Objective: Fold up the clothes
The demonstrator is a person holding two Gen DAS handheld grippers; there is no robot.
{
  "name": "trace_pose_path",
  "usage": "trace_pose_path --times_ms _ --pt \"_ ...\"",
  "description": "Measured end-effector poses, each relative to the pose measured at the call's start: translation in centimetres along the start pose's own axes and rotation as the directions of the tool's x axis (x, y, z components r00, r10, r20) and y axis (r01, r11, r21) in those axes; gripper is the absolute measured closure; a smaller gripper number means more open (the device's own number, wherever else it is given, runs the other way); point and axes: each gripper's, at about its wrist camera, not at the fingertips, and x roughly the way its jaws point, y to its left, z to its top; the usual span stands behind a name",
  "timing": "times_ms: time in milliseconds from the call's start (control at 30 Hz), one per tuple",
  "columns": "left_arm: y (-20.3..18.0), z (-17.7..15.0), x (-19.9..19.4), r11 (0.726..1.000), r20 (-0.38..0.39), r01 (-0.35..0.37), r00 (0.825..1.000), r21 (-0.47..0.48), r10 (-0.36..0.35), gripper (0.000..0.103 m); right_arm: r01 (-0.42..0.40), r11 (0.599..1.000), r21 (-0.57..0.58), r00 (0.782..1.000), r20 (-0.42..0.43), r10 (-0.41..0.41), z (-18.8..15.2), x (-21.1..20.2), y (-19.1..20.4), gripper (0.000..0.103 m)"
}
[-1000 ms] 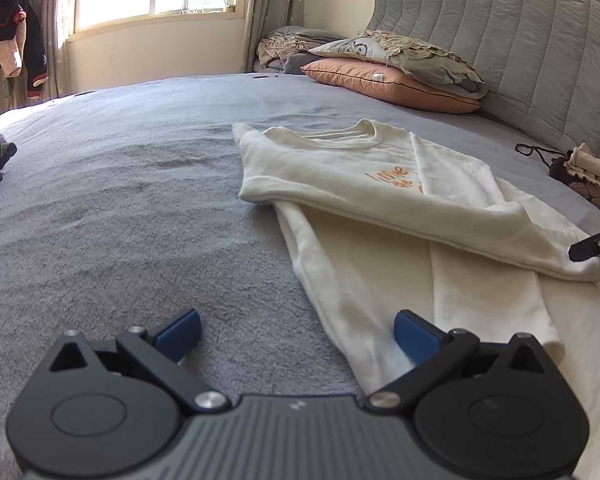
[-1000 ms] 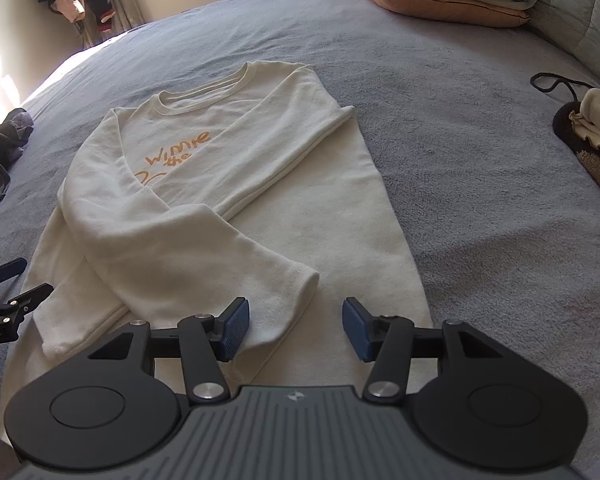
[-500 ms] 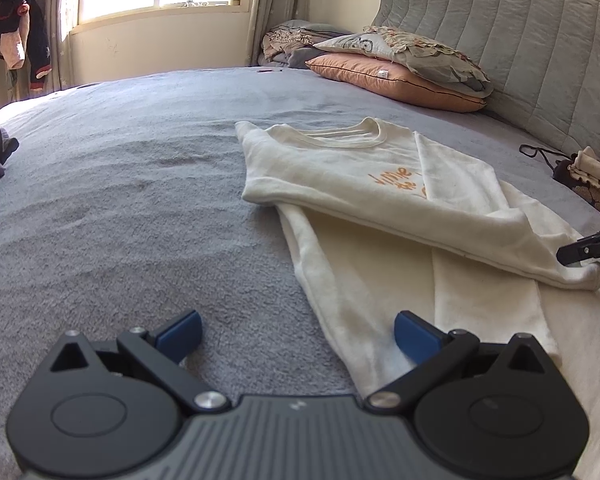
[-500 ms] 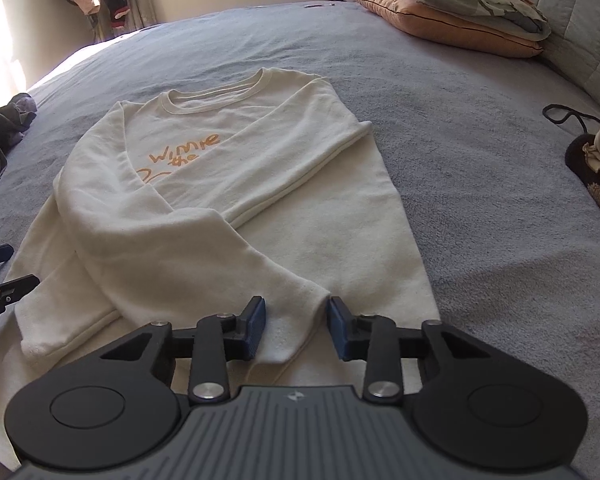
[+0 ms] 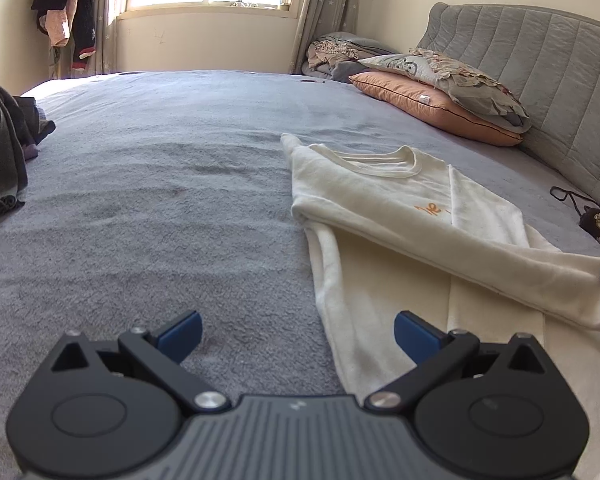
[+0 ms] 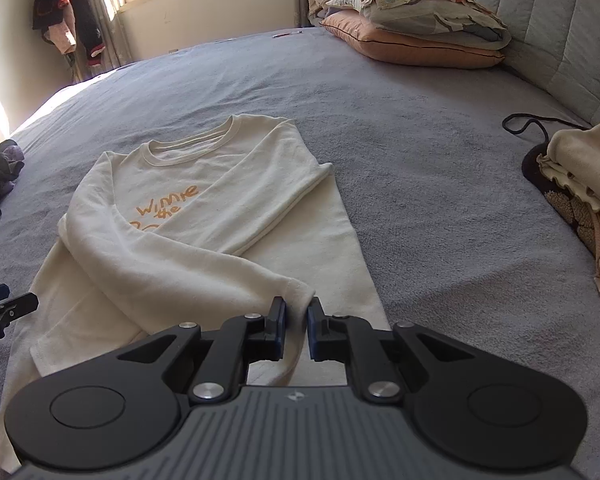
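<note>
Left gripper (image 5: 298, 332), jaws spread wide, empty, low over grey bed (image 5: 160, 208) at sweatshirt's 9 o'clock hem edge; cream sweatshirt (image 6: 204, 216) flat at bed centre, sleeves crossed; right gripper (image 6: 297, 320), jaws pinching its cuff (image 6: 298, 294) at 6 o'clock.

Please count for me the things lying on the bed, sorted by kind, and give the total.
Cream sweatshirt: 1
Pillows: 2, an orange pillow with a grey pillow on top
Clothes heaps: 3, a dark heap, a frilly heap, a heap by the curtain
Total: 6
</note>
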Motion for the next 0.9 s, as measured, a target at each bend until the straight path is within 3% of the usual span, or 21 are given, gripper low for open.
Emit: trace_pose_path --times_ms 100,300,467,567,767,800,900 --pt "0.0 0.1 0.5 1.000 -0.003 -0.001 1.000 -0.005 0.001 0.001 0.024 1.000 0.010 1.000 -0.006 -0.024 0.0 0.1 -0.5 0.092" --pt "-0.1 1.3 1.9 0.998 -0.019 -0.050 0.999 -0.029 0.049 0.015 0.036 0.999 -0.003 0.998 -0.050 -0.036 -0.3 0.9 -0.4 0.092" --pt "-0.7 2.9 4.0 0.999 -0.017 -0.034 0.999 -0.021 0.034 0.025 0.040 0.999 0.000 0.998 -0.053 -0.040 -0.1 1.0 -0.4 0.091" --pt "-0.7 3.9 5.7 1.000 -0.007 -0.030 1.000 0.003 0.031 0.039 0.039 0.999 0.011 0.998 -0.053 -0.038 0.1 1.1 -0.6 0.091" --pt "0.5 4.6 7.1 0.999 0.022 -0.031 0.999 -0.038 0.032 0.063 0.046 0.999 0.005 0.996 -0.071 -0.045 0.1 1.5 -0.8 0.091" --pt "0.6 4.7 7.2 0.999 0.026 -0.033 0.999 -0.042 0.034 0.075 0.050 0.999 -0.004 0.996 -0.078 -0.050 0.1 1.6 -0.8 0.091" --pt "1.0 4.8 7.4 0.998 0.040 -0.040 0.998 -0.056 0.042 0.081 0.062 0.998 -0.032 0.993 -0.099 -0.065 -0.1 1.8 -0.6 0.092"
